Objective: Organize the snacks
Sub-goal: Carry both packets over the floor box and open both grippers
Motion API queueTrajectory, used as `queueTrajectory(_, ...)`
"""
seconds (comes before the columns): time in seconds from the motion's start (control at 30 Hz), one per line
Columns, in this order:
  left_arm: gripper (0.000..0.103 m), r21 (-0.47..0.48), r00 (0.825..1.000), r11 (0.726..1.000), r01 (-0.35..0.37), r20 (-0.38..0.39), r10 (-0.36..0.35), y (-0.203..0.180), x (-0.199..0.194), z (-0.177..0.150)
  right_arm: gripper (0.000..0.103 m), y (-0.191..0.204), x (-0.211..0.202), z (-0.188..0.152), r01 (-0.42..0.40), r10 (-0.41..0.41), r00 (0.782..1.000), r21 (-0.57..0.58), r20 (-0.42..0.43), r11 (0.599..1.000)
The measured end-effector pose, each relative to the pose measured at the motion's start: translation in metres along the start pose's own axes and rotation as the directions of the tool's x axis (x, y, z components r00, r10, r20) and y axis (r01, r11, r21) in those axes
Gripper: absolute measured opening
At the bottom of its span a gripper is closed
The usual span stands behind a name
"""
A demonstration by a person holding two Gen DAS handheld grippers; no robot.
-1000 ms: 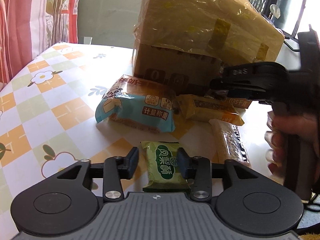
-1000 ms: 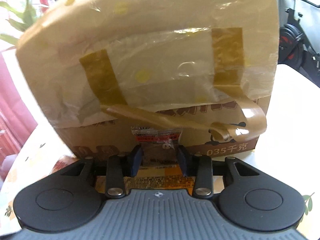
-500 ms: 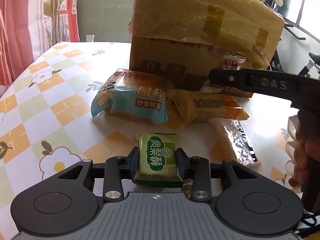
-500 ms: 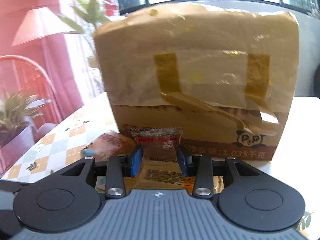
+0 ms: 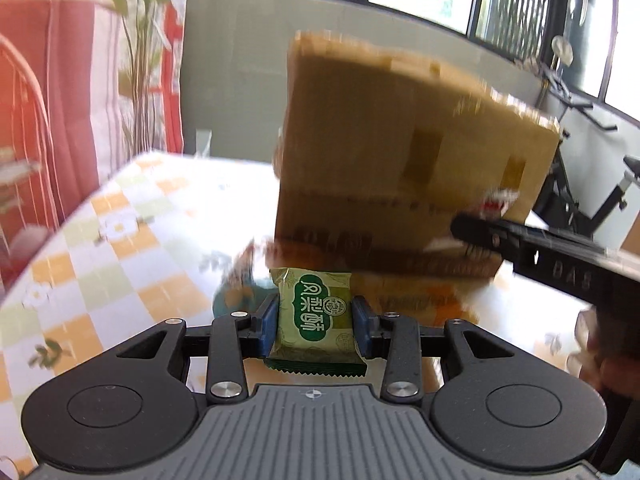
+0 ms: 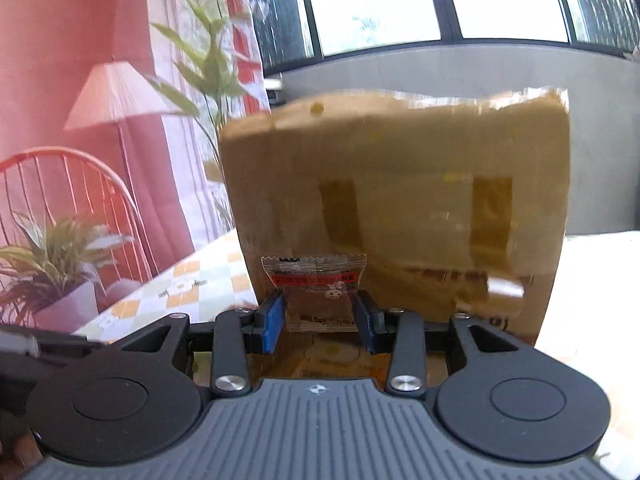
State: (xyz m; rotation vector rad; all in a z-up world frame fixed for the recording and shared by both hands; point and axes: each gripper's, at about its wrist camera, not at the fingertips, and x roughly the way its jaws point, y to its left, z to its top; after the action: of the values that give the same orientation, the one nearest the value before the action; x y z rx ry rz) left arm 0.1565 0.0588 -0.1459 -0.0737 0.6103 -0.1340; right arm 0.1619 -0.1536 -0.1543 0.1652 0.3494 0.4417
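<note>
Checkered tablecloth [image 5: 132, 240]; crinkly green packet [image 5: 316, 316].

A green snack packet [image 5: 316, 316], a clear red-banded packet [image 6: 318, 292], a brown box [image 5: 408, 168], an orange-checked floral tablecloth [image 5: 120, 264].

green snack [image 5: 315, 312] lifted, red snack [image 6: 316, 294] raised higher

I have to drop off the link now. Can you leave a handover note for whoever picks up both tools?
Left tool: shut on the green snack packet, held above the checked tablecloth.
Right tool: shut on the clear brown candy packet, facing the taped cardboard box.
Done: both packets gripped.
Left: place both; other snacks by the box base are too blurred to count.
</note>
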Motion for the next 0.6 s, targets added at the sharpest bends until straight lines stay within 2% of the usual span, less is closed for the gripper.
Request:
queueTrajectory(0.23,0.040,0.010,0.993,1.000,0.012,0.121,-0.014,-0.011,-0.019,0.046,0.040,-0.004,-0.023,0.032,-0.005,0.012,0.990,-0.051,0.138,0.999)
queueTrajectory(0.43,0.040,0.041,0.960,0.998,0.039,0.277,-0.049,-0.022,-0.022,0.115,0.040,-0.030,-0.027,0.083,0.045,-0.040,0.965,-0.013,0.260,0.999)
queueTrajectory(0.6,0.041,0.091,0.941,0.994,0.060,0.326,-0.086,-0.041,0.005,0.165,0.040,-0.050,-0.006,0.119,0.123,-0.122,0.956,0.011,0.268,0.992)
